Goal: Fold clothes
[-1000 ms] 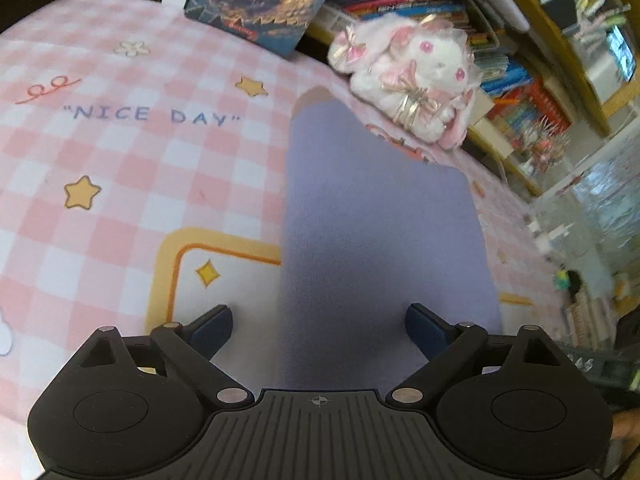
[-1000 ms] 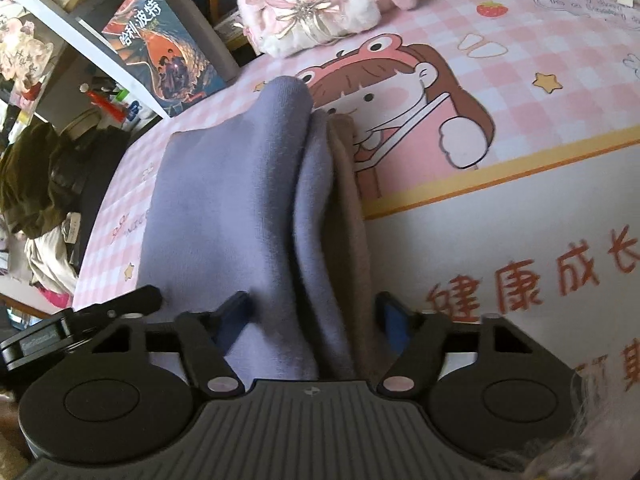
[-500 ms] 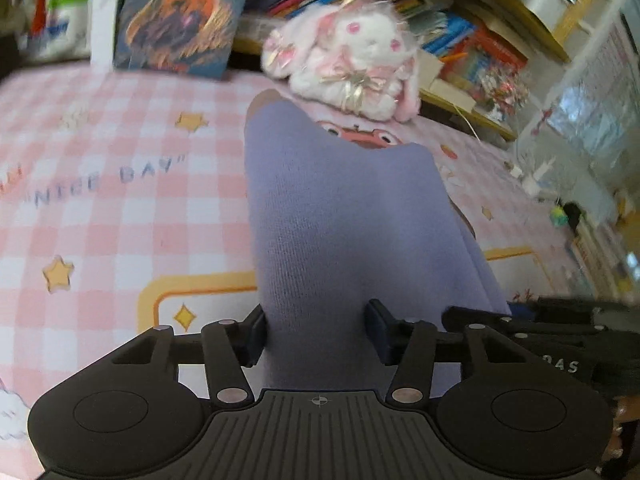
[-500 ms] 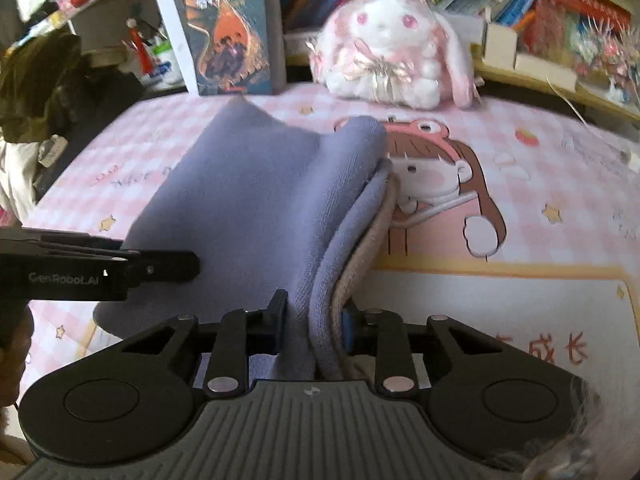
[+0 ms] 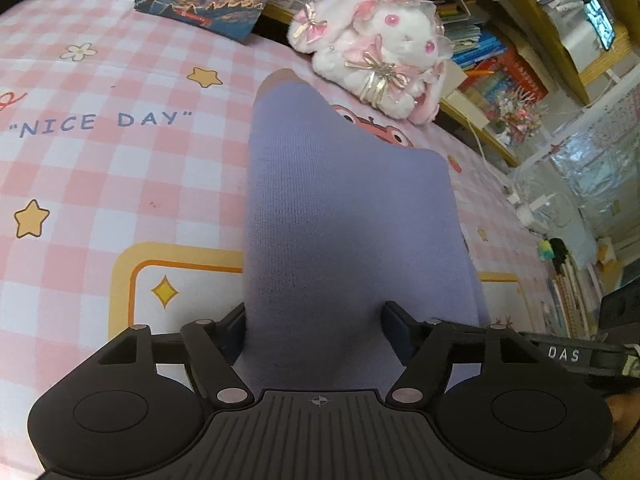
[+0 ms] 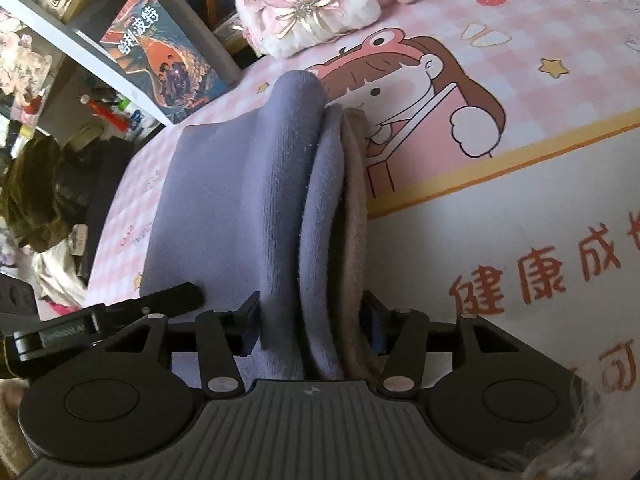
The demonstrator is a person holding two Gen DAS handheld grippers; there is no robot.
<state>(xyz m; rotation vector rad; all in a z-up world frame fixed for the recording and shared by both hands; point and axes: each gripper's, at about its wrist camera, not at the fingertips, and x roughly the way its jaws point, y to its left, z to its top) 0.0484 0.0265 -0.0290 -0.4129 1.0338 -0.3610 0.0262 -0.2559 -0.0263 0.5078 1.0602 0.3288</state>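
On the pink checked bedsheet (image 5: 120,184) lies the folded lavender garment (image 5: 340,216), running away from both cameras toward the plush rabbit (image 5: 380,52). The left gripper (image 5: 316,328) has its two fingers pressed against either side of the garment's near end, clamping the cloth between them. The right gripper (image 6: 312,324) likewise pinches the stacked layers at the near edge; from the right wrist view the fold shows as several purple layers with a beige lining (image 6: 354,208) on the right side. Part of the left gripper (image 6: 108,316) shows at the lower left of that view, just beside the cloth.

Behind the bed, a book (image 6: 160,56) with an illustrated cover leans upright against the bookshelf (image 5: 460,8), whose compartments are packed with rows of books; individual titles are too small to read.
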